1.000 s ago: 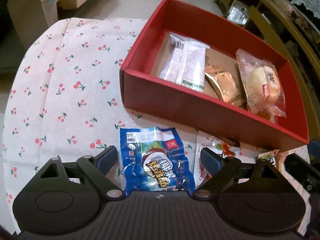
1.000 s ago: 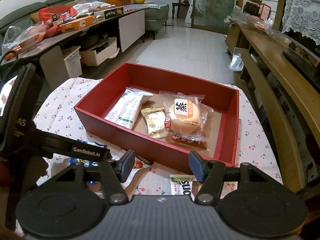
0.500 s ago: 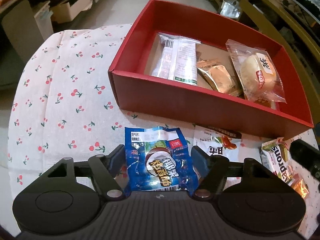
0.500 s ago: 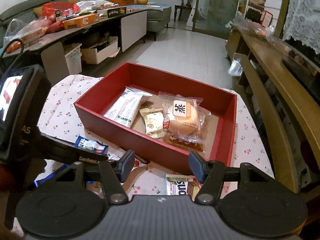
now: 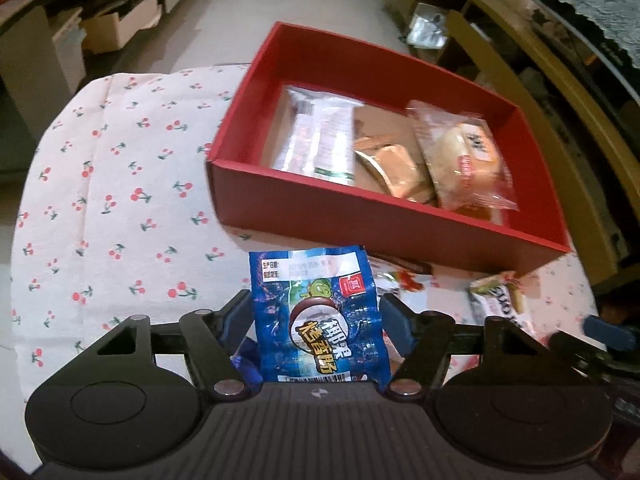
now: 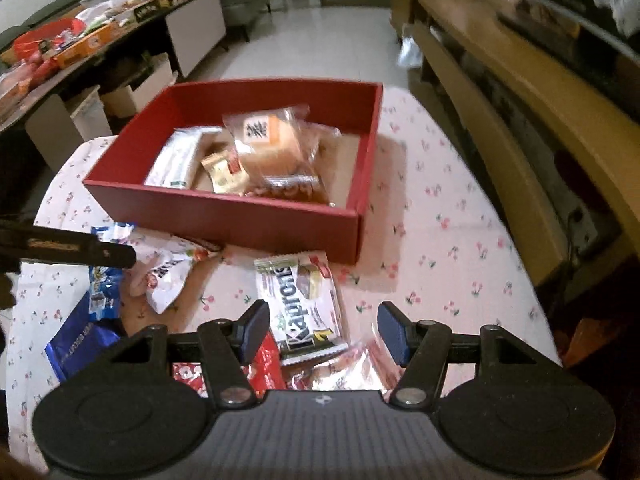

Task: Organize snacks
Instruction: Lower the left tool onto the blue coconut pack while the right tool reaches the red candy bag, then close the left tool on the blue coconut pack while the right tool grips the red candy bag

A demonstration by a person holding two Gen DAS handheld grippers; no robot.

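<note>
Cherry-print cloth covers the table on which everything lies, with a cluttered living room behind. At the bottom of the left wrist view the left gripper has just been closing its jaws, and the blue snack packet now stands between them, pressed at both side edges and seemingly lifted clear of the cloth, its long axis running along the fingers toward the box. Straight ahead of that packet, a short way beyond its top edge, is the near wall of the red box, which already holds a white bar, a gold wrapper and a bun in clear film. The move I expect is a carry forward and over that wall, so the left hand is the one placed for it. The right gripper hovers with its jaws half apart and nothing between the pads; just ahead and below lies the white wafer packet, long axis roughly in line with the fingers, among loose red and white wrappers. Judged from the pile outside the box, the sorting is only partly done.
</note>
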